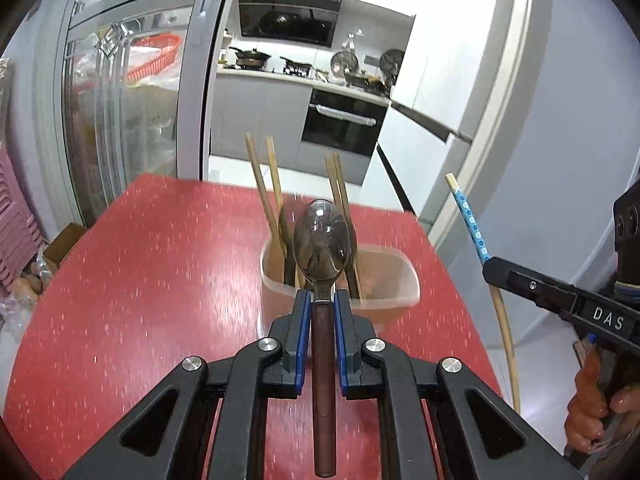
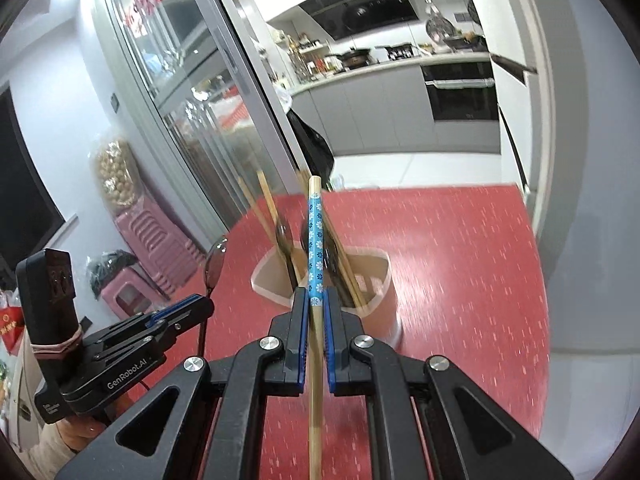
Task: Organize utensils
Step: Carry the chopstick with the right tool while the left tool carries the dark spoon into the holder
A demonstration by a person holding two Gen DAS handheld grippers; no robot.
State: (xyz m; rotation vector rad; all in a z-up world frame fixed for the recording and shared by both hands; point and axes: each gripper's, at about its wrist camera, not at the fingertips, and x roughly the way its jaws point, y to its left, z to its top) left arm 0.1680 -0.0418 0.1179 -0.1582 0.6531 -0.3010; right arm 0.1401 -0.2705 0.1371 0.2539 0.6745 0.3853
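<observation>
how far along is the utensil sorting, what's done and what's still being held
Done: several wooden chopsticks already stand in the translucent holder on the red table.
In hand: the left gripper is shut on a spoon, and the right gripper is shut on a blue-patterned chopstick.
Left: both held pieces hang near the holder, not yet in it. No other loose utensils show on the table.

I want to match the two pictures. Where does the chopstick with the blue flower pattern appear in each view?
Left wrist view: blue chopstick at far right, clamped by the right gripper.
Right wrist view: centre, upright between that gripper's jaws.
Shared landmark: the utensil holder on the red table.
</observation>
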